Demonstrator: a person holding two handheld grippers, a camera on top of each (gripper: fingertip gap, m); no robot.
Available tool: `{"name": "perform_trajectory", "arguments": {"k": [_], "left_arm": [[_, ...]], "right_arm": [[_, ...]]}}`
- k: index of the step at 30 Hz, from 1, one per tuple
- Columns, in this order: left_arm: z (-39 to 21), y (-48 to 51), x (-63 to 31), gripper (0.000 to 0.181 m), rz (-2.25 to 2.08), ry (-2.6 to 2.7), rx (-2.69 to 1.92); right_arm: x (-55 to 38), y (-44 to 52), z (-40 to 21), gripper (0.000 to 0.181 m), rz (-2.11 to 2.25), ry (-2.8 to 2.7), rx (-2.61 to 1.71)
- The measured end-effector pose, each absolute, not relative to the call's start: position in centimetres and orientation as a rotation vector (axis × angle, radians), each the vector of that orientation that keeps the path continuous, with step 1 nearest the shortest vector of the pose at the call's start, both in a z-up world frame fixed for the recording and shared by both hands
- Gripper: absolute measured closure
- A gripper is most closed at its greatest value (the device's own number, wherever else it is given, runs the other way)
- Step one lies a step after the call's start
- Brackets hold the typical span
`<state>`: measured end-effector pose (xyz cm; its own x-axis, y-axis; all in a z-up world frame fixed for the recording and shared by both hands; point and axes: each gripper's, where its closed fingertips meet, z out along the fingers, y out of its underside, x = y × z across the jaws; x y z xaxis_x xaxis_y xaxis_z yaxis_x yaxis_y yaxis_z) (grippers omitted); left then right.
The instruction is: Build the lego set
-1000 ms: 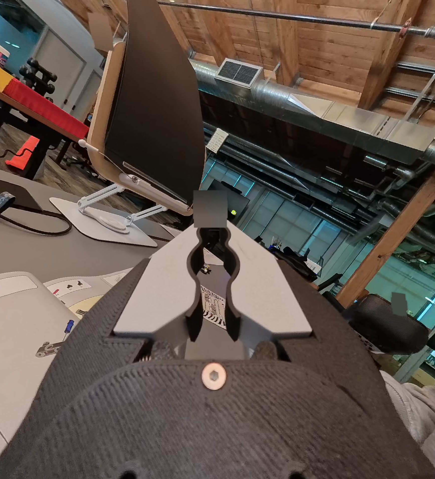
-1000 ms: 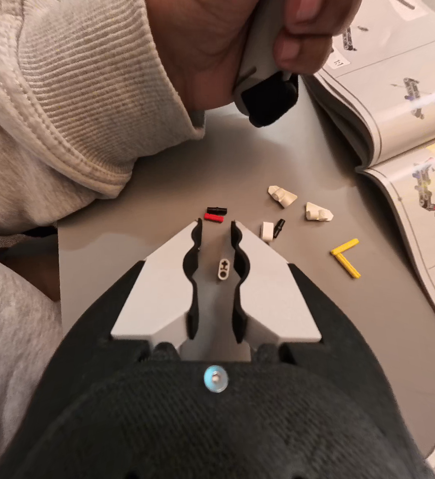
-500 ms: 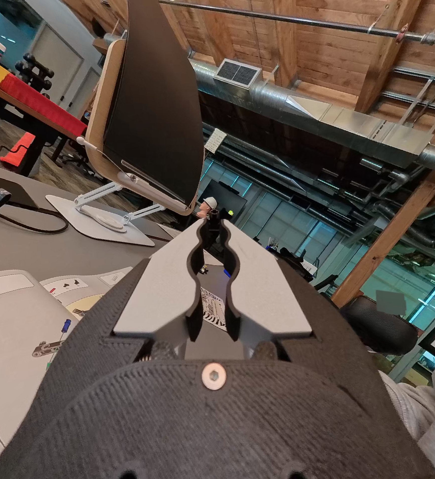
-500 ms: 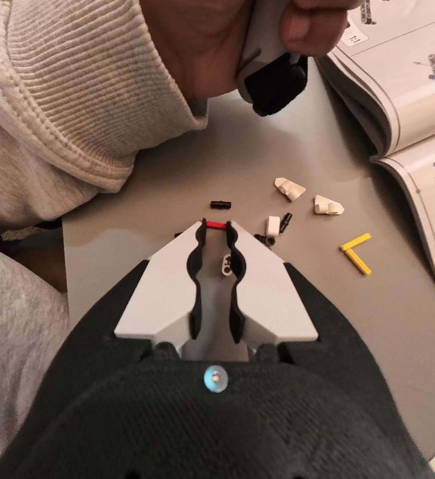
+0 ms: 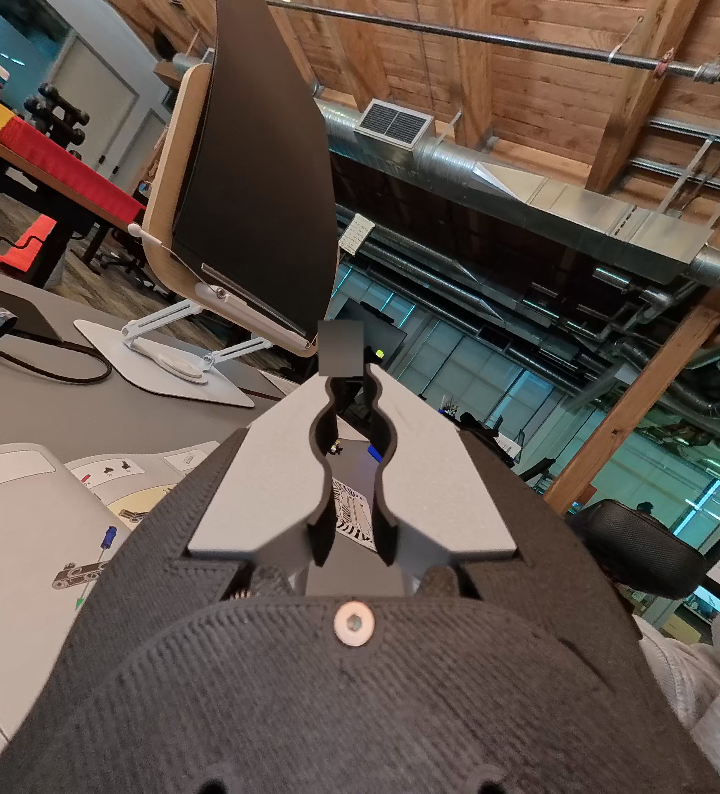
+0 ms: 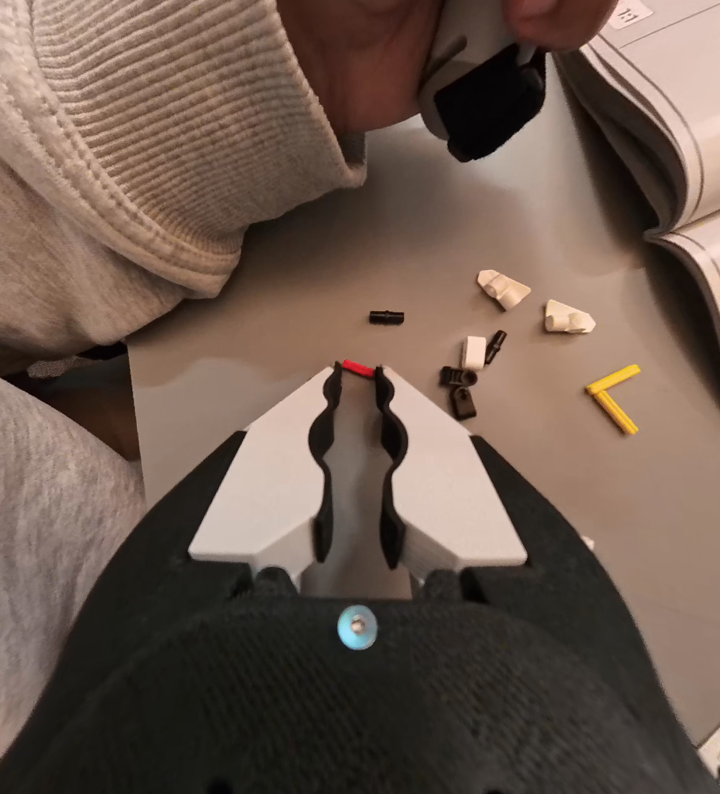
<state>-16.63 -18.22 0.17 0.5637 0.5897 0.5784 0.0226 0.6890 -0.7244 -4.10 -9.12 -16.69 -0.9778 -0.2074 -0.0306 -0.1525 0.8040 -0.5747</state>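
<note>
In the right wrist view my right gripper [image 6: 358, 373] is shut on a short red pin [image 6: 358, 368], held crosswise at the fingertips just above the grey table [image 6: 500, 515]. Loose parts lie beyond it: a black pin [image 6: 386, 317], two white wedge pieces [image 6: 503, 290], a small white block [image 6: 474, 352], black connectors [image 6: 459, 389] and a yellow L piece [image 6: 611, 397]. My left gripper [image 5: 347, 374] is raised and points up at the room. Its jaws are nearly together on a small black piece, mostly behind a blurred patch.
The open instruction booklet [image 6: 693, 129] lies right of the parts and also shows in the left wrist view [image 5: 19, 537]. A hand and sleeve [image 6: 135, 150] hold the left gripper's handle [image 6: 487, 111] above the parts. The table edge [image 6: 135, 429] is at the left. A tablet on a stand [image 5: 255, 172] stands behind. My right gripper's tips are some 4 cm from the small white block [image 6: 474, 352]. The yellow L piece [image 6: 611, 397] is about 10 cm from my right fingertips.
My right gripper moved forward off a grey holed piece, closed on the red pin and lifted it away from the black pin. The left gripper barely moved.
</note>
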Motion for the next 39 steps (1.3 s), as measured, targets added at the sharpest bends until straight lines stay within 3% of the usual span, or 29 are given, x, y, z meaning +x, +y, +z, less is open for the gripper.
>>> {"name": "perform_trajectory", "arguments": {"k": [22,33,39], "left_arm": [[0.3,-17.8,-16.6,0.177,0.354,-0.913,-0.764],[-0.4,-11.6,-16.4,0.176,0.601,-0.775,-1.217],[-3.5,-6.4,-16.2,0.175,0.776,-0.597,-1.586]], "right_arm": [[-4.4,-8.9,-16.4,0.18,-0.998,2.895,-0.295],[-12.2,-6.3,-4.7,0.18,-1.654,2.96,0.016],[-14.0,-4.1,-2.1,0.18,-1.695,3.169,-0.045]]}}
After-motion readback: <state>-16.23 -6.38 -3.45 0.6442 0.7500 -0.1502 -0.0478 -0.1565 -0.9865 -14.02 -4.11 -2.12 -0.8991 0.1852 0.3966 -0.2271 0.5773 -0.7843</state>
